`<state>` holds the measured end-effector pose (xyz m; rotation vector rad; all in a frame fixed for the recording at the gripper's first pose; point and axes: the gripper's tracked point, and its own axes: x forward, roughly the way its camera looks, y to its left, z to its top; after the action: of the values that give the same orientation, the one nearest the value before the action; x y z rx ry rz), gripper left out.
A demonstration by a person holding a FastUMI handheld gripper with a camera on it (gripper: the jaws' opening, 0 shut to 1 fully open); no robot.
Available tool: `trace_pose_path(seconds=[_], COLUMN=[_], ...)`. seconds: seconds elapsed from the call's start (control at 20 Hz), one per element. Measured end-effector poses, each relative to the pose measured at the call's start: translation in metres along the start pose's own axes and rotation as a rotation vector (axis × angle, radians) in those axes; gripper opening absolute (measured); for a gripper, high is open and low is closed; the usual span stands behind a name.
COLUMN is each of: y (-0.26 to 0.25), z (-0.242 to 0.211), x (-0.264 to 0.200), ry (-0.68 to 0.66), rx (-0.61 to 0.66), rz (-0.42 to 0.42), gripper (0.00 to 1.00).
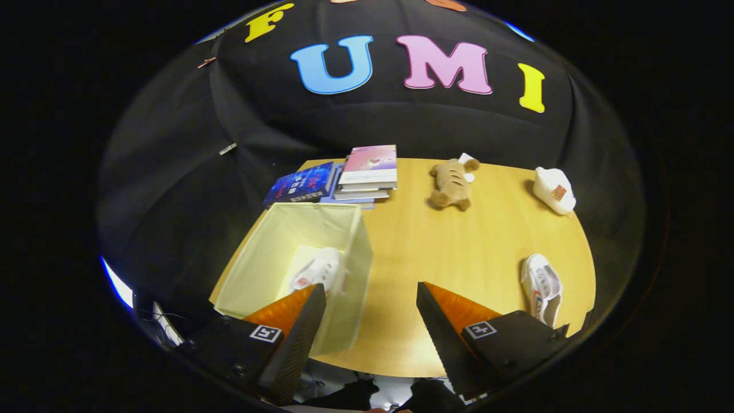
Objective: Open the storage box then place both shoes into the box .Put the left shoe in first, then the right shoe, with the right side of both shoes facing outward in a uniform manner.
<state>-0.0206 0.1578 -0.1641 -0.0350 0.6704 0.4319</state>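
Note:
A pale cream fabric storage box [344,229] stands open on the wooden table [436,258], just ahead of my left finger. One white shoe [316,272] lies on its bottom, near the right wall. A second white shoe [541,287] with coloured side stripes rests on the table beyond my right finger, off to the right. My gripper [371,298] is open, held above the table beside the box's right wall, with nothing between its fingers.
A stack of books [350,179] lies behind the box at the table's back edge. A brown plush toy [452,183] sits mid-back, and a white plush object [554,190] lies at the back right. Bare tabletop stretches between box and shoe.

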Motion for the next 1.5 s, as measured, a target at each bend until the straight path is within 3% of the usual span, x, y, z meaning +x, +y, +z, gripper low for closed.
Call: trace_pose_path(seconds=[0.3,0.6,0.9,1.2,1.3,1.5], y=[-0.155,-0.280,-0.347,-0.365,-0.363,-0.359], z=[-0.039,-0.088,-0.132,-0.141,-0.145,-0.146], x=[-0.019,-0.005,0.028,0.063,0.076,0.087], ry=[0.034,0.091,0.201,0.215,0.239,0.246], rx=[0.022,0.027,0.037,0.151,0.171,0.242], rz=[-0.109,-0.197,-0.235,-0.236,-0.207,-0.182], gripper=[0.99,0.99,0.99,0.99,0.89,0.47])
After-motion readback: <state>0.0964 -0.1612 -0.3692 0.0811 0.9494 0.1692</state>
